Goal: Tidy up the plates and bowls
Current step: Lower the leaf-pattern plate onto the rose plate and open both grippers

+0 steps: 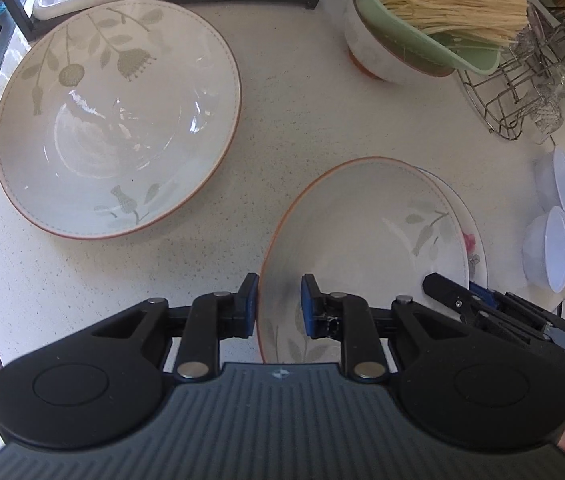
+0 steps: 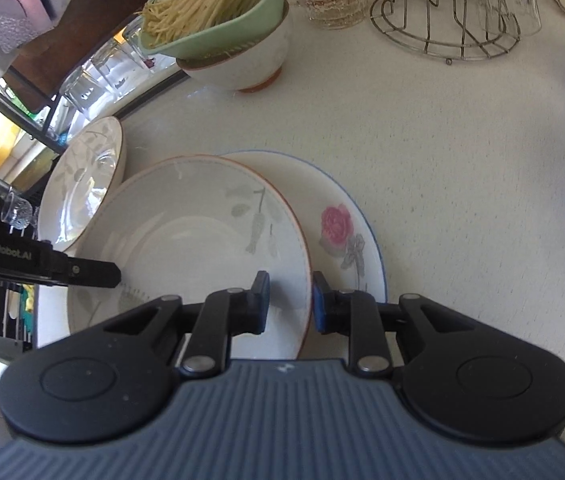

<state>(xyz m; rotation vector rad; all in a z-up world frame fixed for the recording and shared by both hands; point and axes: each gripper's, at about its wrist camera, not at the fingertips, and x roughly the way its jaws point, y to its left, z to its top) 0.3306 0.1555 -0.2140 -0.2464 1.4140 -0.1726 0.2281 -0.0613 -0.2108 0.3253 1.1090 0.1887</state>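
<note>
Left gripper [image 1: 279, 306]: jaws straddle near-left rim of leaf plate [image 1: 362, 248], gap narrow; can't tell if pads actually bite. Right gripper [image 2: 288, 304]: same deal on opposite rim of that plate, contact unclear too. Plate sits directly ahead of both, stacked on rose plate [image 2: 346, 236]. We judge it glazed ceramic: stiff, heavyish, slippery, chips easily, so take it at the rim w/ both sides, lift level. L to R from left gripper: big leaf bowl [image 1: 116, 120] far-left ahead, noodle bowl [image 1: 422, 24] ahead-right, wire rack [image 1: 522, 88] w/ glasses further right, plastic tubs [image 1: 554, 240] at right. Nothing blocks a straight lift; we'd watch the bowl if shifting left.
</note>
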